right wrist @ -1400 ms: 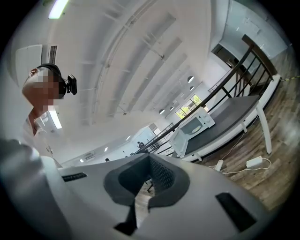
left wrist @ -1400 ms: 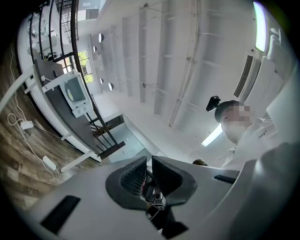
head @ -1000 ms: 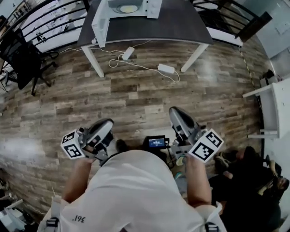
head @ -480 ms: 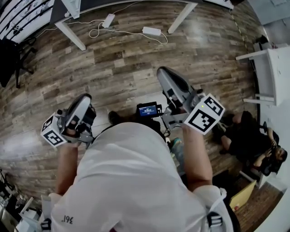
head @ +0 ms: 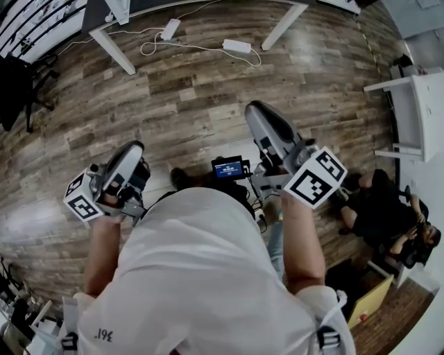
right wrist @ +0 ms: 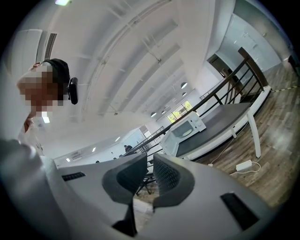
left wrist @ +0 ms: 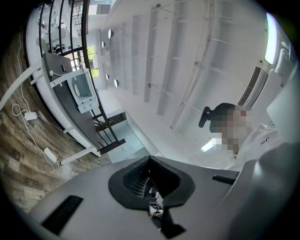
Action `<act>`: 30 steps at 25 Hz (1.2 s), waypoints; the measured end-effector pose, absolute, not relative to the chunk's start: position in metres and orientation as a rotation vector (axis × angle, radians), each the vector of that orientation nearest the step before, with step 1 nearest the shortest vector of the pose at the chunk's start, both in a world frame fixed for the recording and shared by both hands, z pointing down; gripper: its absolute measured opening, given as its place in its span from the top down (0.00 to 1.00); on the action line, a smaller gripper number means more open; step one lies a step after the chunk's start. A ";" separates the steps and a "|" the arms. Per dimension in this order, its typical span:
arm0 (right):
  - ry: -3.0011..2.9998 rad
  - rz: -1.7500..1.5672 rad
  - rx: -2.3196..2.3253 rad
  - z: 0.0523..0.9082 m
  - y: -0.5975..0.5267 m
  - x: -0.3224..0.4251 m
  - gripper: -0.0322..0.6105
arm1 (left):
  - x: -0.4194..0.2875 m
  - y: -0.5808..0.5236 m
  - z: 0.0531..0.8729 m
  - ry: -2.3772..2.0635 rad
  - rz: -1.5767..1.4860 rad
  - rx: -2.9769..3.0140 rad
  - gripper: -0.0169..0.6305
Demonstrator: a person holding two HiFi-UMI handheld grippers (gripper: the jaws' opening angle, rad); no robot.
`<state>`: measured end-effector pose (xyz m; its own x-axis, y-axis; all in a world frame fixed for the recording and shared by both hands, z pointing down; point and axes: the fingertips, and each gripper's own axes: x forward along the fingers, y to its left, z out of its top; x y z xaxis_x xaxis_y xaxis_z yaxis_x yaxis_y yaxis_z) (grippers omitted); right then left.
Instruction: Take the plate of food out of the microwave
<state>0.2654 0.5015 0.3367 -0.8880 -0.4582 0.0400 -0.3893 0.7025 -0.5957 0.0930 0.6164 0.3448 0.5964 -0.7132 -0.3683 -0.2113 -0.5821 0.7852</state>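
The white microwave (right wrist: 188, 128) stands on a dark table (right wrist: 220, 126) far ahead, its door swung open and a pale plate (right wrist: 187, 133) showing inside. It also shows small in the left gripper view as the microwave (left wrist: 78, 87). In the head view only a corner of the microwave door (head: 116, 8) reaches the top edge. My left gripper (head: 132, 154) is held at my left side, jaws shut with nothing in them (left wrist: 149, 174). My right gripper (head: 257, 114) points forward over the floor. A narrow gap stands between its pads (right wrist: 151, 161), with nothing in it.
White table legs (head: 114, 52) stand ahead, with white power adapters (head: 236, 46) and cables on the wooden floor beneath. A black chair (head: 14, 83) is at the left. White furniture (head: 409, 118) and a seated person (head: 381, 215) are at the right. A small screen (head: 227, 168) hangs at my chest.
The head view has tipped down, so the table and microwave have slid off the top. Both grippers sit higher in the picture and the left one further left.
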 end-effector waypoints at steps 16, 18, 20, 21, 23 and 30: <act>2.813 -0.895 -0.692 0.336 0.538 0.227 0.92 | 0.058 0.650 0.347 -0.768 -0.872 2.160 0.97; 2.814 -0.896 -0.698 0.337 0.542 0.224 0.92 | 0.054 0.655 0.349 -0.788 -0.863 2.159 0.97; 2.814 -0.901 -0.715 0.339 0.545 0.222 0.92 | 0.049 0.657 0.352 -0.817 -0.845 2.156 0.97; 2.814 -0.904 -0.726 0.340 0.546 0.221 0.92 | 0.046 0.658 0.354 -0.837 -0.832 2.154 0.96; 2.811 -0.912 -0.743 0.342 0.548 0.217 0.92 | 0.039 0.660 0.358 -0.879 -0.802 2.154 0.96; 2.808 -0.938 -0.777 0.349 0.561 0.209 0.92 | 0.025 0.667 0.363 -0.922 -0.778 2.159 0.96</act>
